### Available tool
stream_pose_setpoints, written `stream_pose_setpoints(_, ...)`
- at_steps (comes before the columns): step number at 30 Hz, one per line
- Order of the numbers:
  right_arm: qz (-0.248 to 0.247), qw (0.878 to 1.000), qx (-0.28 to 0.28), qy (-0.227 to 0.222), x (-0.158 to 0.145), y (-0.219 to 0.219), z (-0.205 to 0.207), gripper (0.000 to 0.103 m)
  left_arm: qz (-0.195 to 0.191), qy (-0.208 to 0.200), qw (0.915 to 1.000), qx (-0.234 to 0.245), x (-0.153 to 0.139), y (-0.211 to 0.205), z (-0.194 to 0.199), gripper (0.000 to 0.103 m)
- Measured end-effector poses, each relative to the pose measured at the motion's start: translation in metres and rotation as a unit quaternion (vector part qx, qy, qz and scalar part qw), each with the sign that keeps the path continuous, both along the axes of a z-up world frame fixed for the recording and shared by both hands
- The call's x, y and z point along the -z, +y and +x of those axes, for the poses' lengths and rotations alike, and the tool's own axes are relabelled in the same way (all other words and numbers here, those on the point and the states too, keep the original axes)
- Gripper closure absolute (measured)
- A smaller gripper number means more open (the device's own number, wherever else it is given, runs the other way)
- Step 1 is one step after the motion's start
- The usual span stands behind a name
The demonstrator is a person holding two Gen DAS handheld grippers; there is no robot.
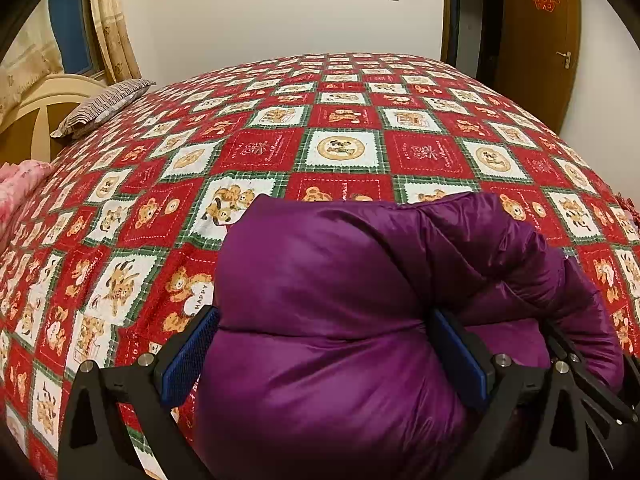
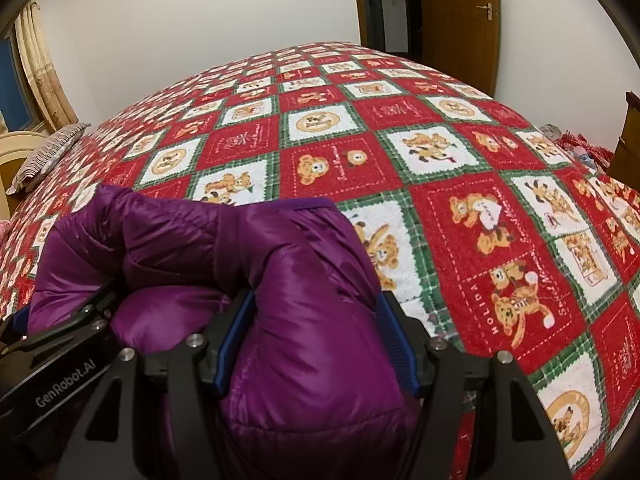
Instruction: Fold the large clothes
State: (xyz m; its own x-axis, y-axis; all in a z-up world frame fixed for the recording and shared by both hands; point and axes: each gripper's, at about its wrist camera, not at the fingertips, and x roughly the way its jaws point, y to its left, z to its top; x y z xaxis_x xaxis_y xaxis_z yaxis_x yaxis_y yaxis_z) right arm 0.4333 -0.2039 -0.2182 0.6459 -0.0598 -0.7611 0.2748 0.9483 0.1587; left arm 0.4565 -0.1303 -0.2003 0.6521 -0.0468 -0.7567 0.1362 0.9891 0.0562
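Pinching a thick bunch of the purple puffer jacket (image 1: pixel 320 300) between the blue pads, my left tongs (image 1: pixel 324 356) grip its left part while my right tongs (image 2: pixel 316 340) clamp another puffy fold of it. The jacket is bundled up between both tongs above the near part of the bed (image 1: pixel 344 120), whose red, white and green teddy-bear quilt (image 2: pixel 400 160) stretches toward the wall. A striped pillow (image 1: pixel 100 106) lies at the far left edge.

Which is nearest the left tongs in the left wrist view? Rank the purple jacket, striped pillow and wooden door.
1. Purple jacket: clamped in the left tongs.
2. Striped pillow: far left, at the bed's head.
3. Wooden door: right, beyond the bed.
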Motion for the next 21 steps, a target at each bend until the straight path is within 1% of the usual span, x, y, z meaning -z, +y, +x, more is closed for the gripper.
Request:
stream_pose_setpoints(3, 0.004, 1.0, 0.001, 0.0, 0.001, -0.002, 0.0, 0.037, 0.002, 0.004, 1.0, 0.002, 0.001, -0.002, 0.001, 0.001)
stream_pose_setpoints(5, 0.005, 1.0, 0.003, 0.003, 0.001, -0.002, 0.001, 0.037, -0.009, 0.018, 0.9998, 0.007, -0.001, 0.0, 0.004, 0.001)
stream_pose_setpoints(7, 0.009, 1.0, -0.002, 0.01, 0.0, -0.004, 0.002, 0.036, -0.021, 0.043, 0.998, 0.04, -0.012, 0.007, -0.002, 0.001)
stream_pose_setpoints(8, 0.008, 1.0, -0.009, 0.014, -0.003, -0.003, 0.002, 0.035, -0.022, 0.034, 0.9977, 0.054, -0.023, 0.012, -0.012, 0.001)
stream_pose_setpoints(9, 0.008, 1.0, -0.021, 0.016, -0.01, -0.004, -0.001, 0.034, -0.023, 0.014, 0.9979, 0.058, -0.034, 0.017, -0.022, 0.001)
stream_pose_setpoints(10, 0.014, 1.0, -0.024, 0.002, -0.02, -0.007, -0.011, 0.034, -0.031, -0.019, 0.9966, 0.073, -0.048, 0.03, -0.042, 0.001)
stream_pose_setpoints(11, 0.026, 0.999, -0.021, -0.02, -0.03, -0.014, -0.023, 0.032, -0.036, -0.032, 0.9946, 0.092, -0.054, 0.037, -0.055, 0.001)
stream_pose_setpoints(12, 0.036, 0.999, -0.018, -0.037, -0.037, -0.02, -0.036, 0.025, -0.039, -0.037, 0.9925, 0.109, -0.055, 0.046, -0.067, 0.001)
stream_pose_setpoints(13, 0.037, 0.998, -0.014, -0.047, -0.041, -0.025, -0.046, 0.023, -0.04, -0.038, 0.9919, 0.114, -0.054, 0.051, -0.073, 0.001)
stream_pose_setpoints(14, 0.035, 0.998, -0.013, -0.052, -0.041, -0.03, -0.055, 0.022, -0.041, -0.034, 0.9926, 0.109, -0.047, 0.06, -0.079, 0.001)
stream_pose_setpoints(15, 0.035, 0.998, -0.014, -0.049, -0.038, -0.032, -0.058, 0.022, -0.044, -0.022, 0.9931, 0.107, -0.038, 0.064, -0.081, 0.001)
stream_pose_setpoints(16, 0.039, 0.998, -0.015, -0.041, -0.032, -0.034, -0.059, 0.022, -0.052, -0.001, 0.9928, 0.108, -0.027, 0.065, -0.08, 0.001)
stream_pose_setpoints(17, 0.05, 0.998, -0.016, -0.033, -0.023, -0.037, -0.059, 0.022, -0.062, 0.012, 0.9925, 0.105, -0.02, 0.066, -0.077, 0.001)
stream_pose_setpoints(18, 0.066, 0.997, -0.017, -0.028, -0.017, -0.039, -0.057, 0.022, -0.087, 0.017, 0.9911, 0.098, -0.014, 0.07, -0.076, 0.001)
stream_pose_setpoints(19, 0.081, 0.996, -0.018, -0.023, -0.012, -0.041, -0.056, 0.022, -0.121, 0.019, 0.9882, 0.092, -0.009, 0.074, -0.074, 0.001)
stream_pose_setpoints(20, 0.093, 0.995, -0.019, -0.022, -0.007, -0.041, -0.056, 0.022, -0.136, 0.027, 0.9864, 0.089, -0.006, 0.076, -0.072, 0.001)
stream_pose_setpoints(21, 0.094, 0.995, -0.023, -0.022, -0.007, -0.04, -0.055, 0.022, -0.145, 0.035, 0.9849, 0.088, -0.004, 0.076, -0.07, 0.001)
